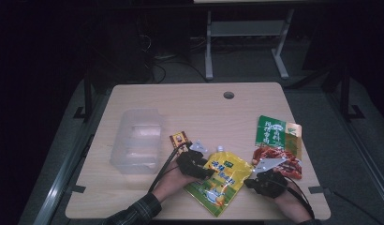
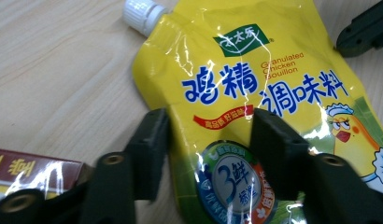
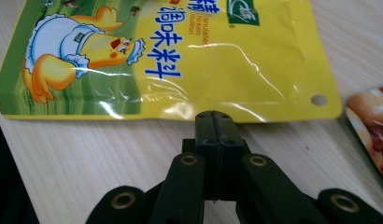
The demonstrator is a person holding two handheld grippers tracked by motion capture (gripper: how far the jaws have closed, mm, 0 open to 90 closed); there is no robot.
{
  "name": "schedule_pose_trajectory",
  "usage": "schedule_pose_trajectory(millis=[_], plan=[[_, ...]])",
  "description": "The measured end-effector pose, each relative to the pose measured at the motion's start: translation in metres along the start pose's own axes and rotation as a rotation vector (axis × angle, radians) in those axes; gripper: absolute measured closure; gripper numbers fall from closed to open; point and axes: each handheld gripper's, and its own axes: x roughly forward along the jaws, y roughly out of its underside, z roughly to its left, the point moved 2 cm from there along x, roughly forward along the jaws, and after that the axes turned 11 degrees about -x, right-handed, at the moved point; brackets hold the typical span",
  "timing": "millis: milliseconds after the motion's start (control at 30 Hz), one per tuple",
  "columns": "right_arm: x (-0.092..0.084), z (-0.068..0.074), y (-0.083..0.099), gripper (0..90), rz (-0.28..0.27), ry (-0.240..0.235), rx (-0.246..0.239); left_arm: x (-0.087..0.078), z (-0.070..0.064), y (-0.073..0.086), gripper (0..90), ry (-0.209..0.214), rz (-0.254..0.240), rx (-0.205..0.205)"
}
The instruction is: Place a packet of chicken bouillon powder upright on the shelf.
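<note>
Forearms enter high view low; yellow pouch (image 1: 221, 180) flat on surface (image 1: 190, 103) between both grippers. Left gripper view: left gripper (image 2: 208, 135) half-open, straddling pouch, grip unclear. Right gripper view: right gripper (image 3: 213, 122) fully closed, empty, tips at pouch edge

A clear plastic container (image 1: 135, 139) was set on the left part of the light wooden table (image 1: 195, 105), empty as far as could be seen. A small red-and-yellow packet (image 1: 179, 139) was laid just right of it. At the table's right side, a green packet (image 1: 270, 130) was placed flat, with a red food packet (image 1: 281, 157) overlapped against its near edge and an orange-and-green carton (image 1: 293, 138) at its right. A round cable hole (image 1: 228, 95) was cut near the far edge. Grey frame legs (image 1: 209, 44) were seen on the floor beyond.
</note>
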Motion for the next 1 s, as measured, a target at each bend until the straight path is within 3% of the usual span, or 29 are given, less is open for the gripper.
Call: schedule_pose_trajectory(millis=[167, 333, 633, 1000], plan=[[0.002, 0.001, -0.003, 90.0, 0.003, -0.004, -0.01, 0.001, 0.004, 0.0, 70.7, 0.035, -0.001, -0.042], [0.004, 0.002, -0.003, 90.0, 0.006, -0.009, -0.012, 0.001, 0.004, 0.0, 80.8, 0.055, -0.014, -0.057], [0.006, 0.002, -0.004, 90.0, 0.002, -0.009, -0.022, -0.004, 0.002, 0.0, 85.7, 0.056, -0.055, -0.02], [0.014, 0.005, -0.014, 90.0, -0.003, -0.021, -0.038, -0.038, -0.004, -0.013, 87.2, 0.113, -0.164, -0.018]])
